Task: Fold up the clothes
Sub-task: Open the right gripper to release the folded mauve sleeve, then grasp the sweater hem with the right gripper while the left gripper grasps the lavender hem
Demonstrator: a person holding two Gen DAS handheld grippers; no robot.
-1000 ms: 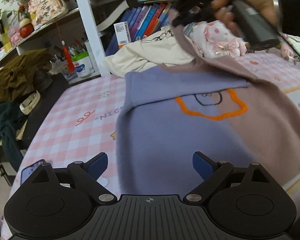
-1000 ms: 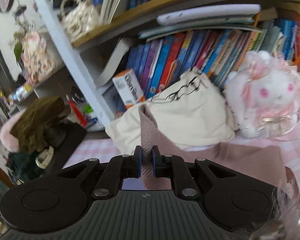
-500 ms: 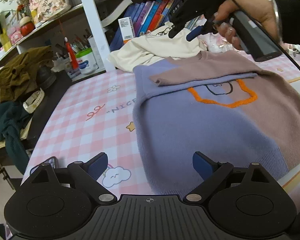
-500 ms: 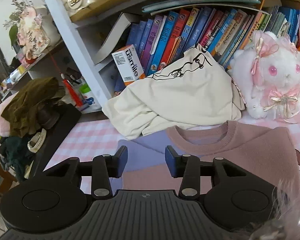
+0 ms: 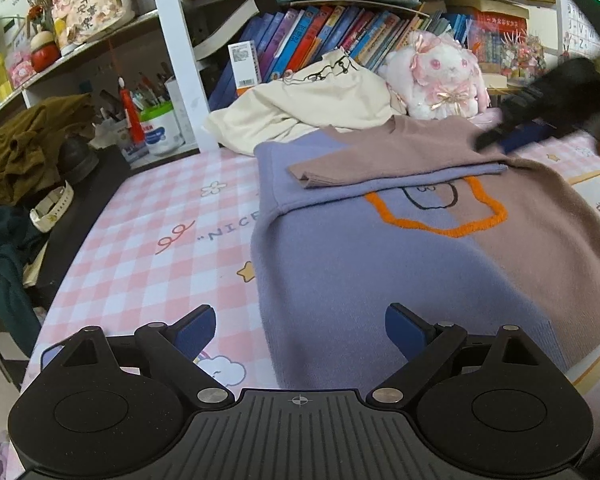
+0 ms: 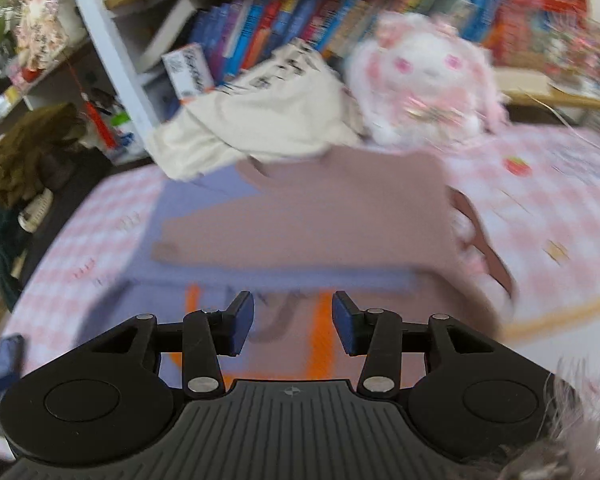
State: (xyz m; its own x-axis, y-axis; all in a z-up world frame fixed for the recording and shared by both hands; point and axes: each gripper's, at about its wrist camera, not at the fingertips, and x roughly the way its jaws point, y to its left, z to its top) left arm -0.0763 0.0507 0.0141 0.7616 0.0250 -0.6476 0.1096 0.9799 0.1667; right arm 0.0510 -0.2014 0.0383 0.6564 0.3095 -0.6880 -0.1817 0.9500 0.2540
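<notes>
A two-tone sweater (image 5: pixel 360 280), lilac on one half and mauve on the other with an orange outline on the chest, lies flat on the pink checked table cover (image 5: pixel 148 240). Its mauve sleeve (image 5: pixel 380 160) is folded across the chest. My left gripper (image 5: pixel 300 332) stands open low over the lilac hem, nothing between its fingers. My right gripper (image 6: pixel 293 320) is open and empty above the chest of the sweater (image 6: pixel 300 208), this side of the folded sleeve (image 6: pixel 280 236). In the left wrist view the right gripper (image 5: pixel 516 136) is a blur at the sweater's far right shoulder.
A cream garment (image 5: pixel 300 108) and a pink plush rabbit (image 5: pixel 440 76) sit behind the sweater, against a shelf of books (image 5: pixel 320 36). Olive (image 5: pixel 24 140) and dark green clothes (image 5: pixel 0 248) and a watch (image 5: pixel 52 208) lie at the left. A phone (image 6: pixel 8 356) lies near the left table edge.
My right gripper let go of the mauve sleeve and opened; the sleeve now lies across the chest. That gripper has swung right and lower. My left gripper has stayed put.
</notes>
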